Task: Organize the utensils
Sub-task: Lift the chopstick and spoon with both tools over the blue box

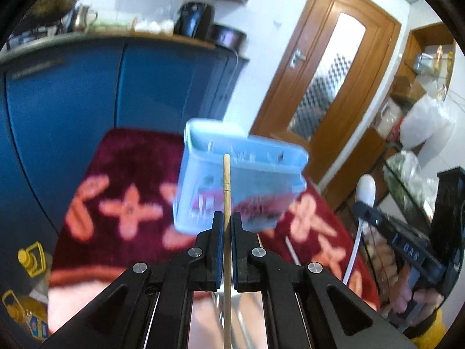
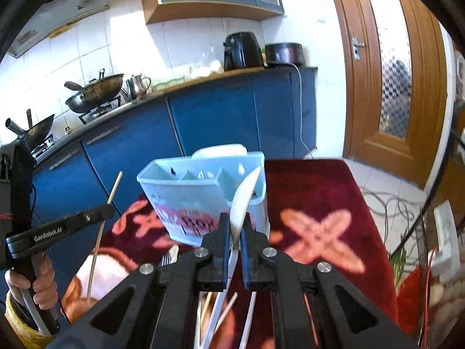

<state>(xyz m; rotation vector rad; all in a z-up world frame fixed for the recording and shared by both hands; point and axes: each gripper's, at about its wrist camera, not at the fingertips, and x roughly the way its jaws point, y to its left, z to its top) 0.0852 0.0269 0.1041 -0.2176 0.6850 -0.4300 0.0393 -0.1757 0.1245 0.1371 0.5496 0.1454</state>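
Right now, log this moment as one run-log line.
left gripper: shut on chopstick | right gripper: shut on white spoon | blue utensil holder: ahead on red cloth

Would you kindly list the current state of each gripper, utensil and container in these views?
left gripper: shut on the chopstick.
chopstick: held upright, lifted.
right gripper: shut on the white spoon.
white spoon: held, bowl upward.
blue utensil holder: upright on the red cloth, compartments open.
wooden door: closed.
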